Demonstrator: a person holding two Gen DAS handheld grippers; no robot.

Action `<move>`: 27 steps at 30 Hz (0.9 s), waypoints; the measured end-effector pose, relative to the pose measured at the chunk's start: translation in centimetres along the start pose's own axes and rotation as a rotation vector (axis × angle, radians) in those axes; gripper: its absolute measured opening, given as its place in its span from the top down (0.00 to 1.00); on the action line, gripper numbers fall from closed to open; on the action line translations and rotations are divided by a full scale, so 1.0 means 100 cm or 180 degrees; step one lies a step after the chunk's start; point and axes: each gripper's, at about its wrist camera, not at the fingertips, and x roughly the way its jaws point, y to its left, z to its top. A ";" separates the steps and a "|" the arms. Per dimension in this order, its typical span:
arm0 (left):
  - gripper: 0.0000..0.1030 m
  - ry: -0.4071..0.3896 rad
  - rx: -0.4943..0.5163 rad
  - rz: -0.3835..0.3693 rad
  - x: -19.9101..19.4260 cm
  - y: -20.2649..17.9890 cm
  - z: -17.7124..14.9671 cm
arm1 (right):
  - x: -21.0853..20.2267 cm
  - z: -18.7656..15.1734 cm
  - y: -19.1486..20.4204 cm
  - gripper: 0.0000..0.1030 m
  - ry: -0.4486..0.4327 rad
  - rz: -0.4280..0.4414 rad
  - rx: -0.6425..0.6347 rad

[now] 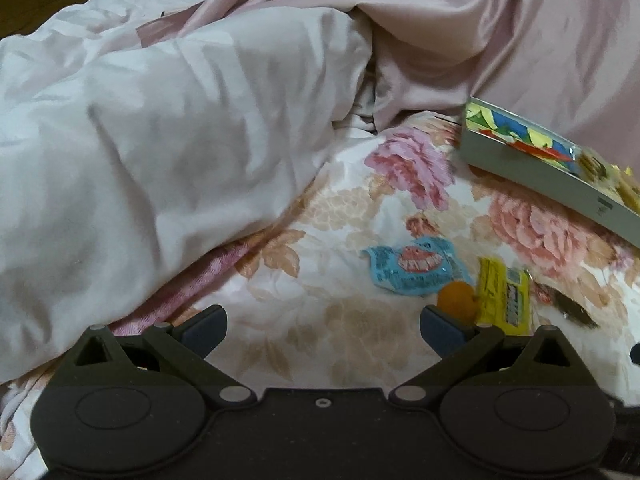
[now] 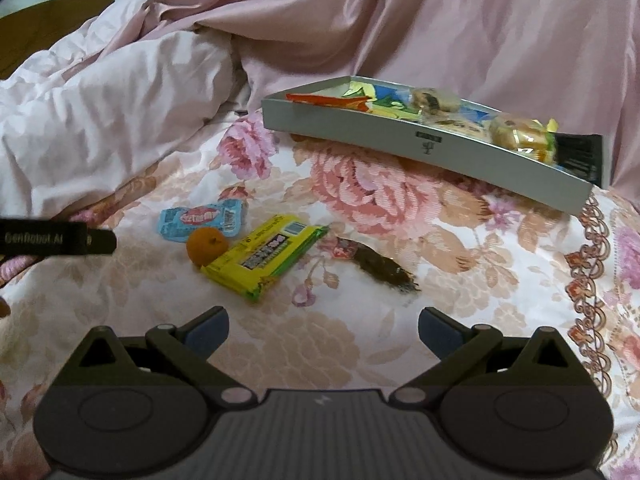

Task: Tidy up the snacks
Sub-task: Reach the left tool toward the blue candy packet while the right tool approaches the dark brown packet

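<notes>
On the floral bedspread lie a blue snack packet (image 2: 202, 220), a small orange fruit (image 2: 207, 245), a yellow-green snack pack (image 2: 266, 258) and a dark brown wrapped snack (image 2: 376, 266). A grey tray (image 2: 400, 136) behind them holds several wrapped snacks. My right gripper (image 2: 322, 334) is open, hovering in front of the yellow pack with nothing between its fingers. My left gripper (image 1: 322, 332) is open too; the blue packet (image 1: 414, 268), the orange (image 1: 458, 298) and the yellow pack (image 1: 504, 294) lie ahead to its right. The tray (image 1: 532, 168) sits far right.
A crumpled pale pink duvet (image 2: 100, 120) is heaped on the left, with pink satin bedding (image 2: 440, 20) behind the tray. The left gripper's black body (image 2: 60, 238) pokes in at the left edge of the right wrist view.
</notes>
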 end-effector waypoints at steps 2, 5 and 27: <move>0.01 -0.0004 -0.0016 -0.0008 0.005 -0.002 0.002 | 0.005 0.000 0.001 0.00 0.0011 -0.0011 -0.0058; 0.01 -0.0044 0.0024 -0.0080 0.010 -0.007 0.005 | 0.013 0.002 -0.001 0.00 0.0021 -0.0067 -0.0178; 0.01 -0.0286 0.0494 -0.0812 0.048 -0.074 0.020 | 0.084 0.022 -0.058 0.01 -0.0009 0.0325 -0.0683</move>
